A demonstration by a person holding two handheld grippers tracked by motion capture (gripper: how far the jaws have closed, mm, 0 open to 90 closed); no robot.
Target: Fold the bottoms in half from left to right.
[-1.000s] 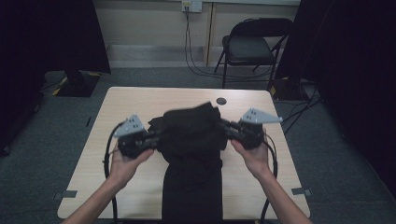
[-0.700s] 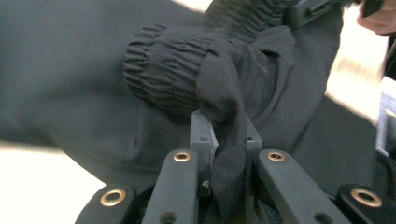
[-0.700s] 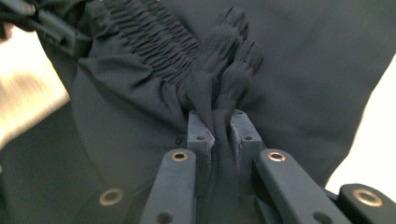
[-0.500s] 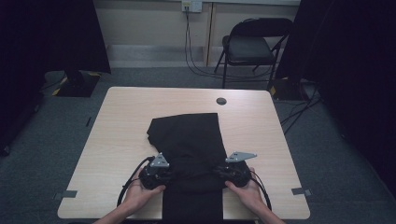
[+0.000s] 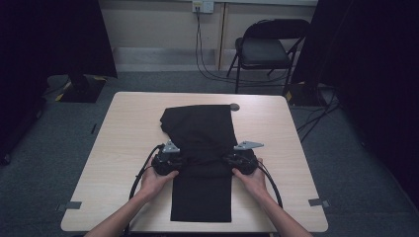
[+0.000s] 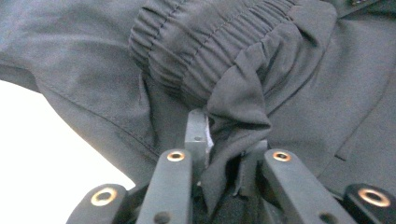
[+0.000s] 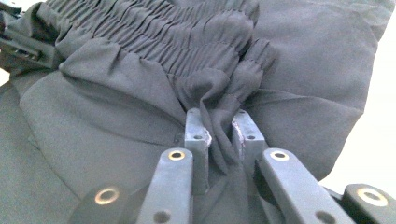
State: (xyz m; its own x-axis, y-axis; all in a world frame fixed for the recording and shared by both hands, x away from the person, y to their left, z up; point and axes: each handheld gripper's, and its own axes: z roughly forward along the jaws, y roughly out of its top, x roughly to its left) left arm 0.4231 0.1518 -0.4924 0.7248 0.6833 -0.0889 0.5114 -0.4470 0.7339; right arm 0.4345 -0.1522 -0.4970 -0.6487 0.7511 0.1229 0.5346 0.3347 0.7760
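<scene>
Light wood-look table (image 5: 123,143), rectangular with rounded corners, standing on grey carpet floor (image 5: 49,163). Black trousers (image 5: 200,148) lie flat on the table, roughly centred, running from the far-middle area to the near edge. The far part is wider and slightly skewed left; the near part is a narrower straight strip reaching the near edge. A gathered elastic waistband (image 6: 210,42) lies bunched across the middle of the cloth. Small dark round disc (image 5: 234,106) sits on the table just beside the trousers' far right corner, near the far edge. Bare tabletop on both left and right sides.
</scene>
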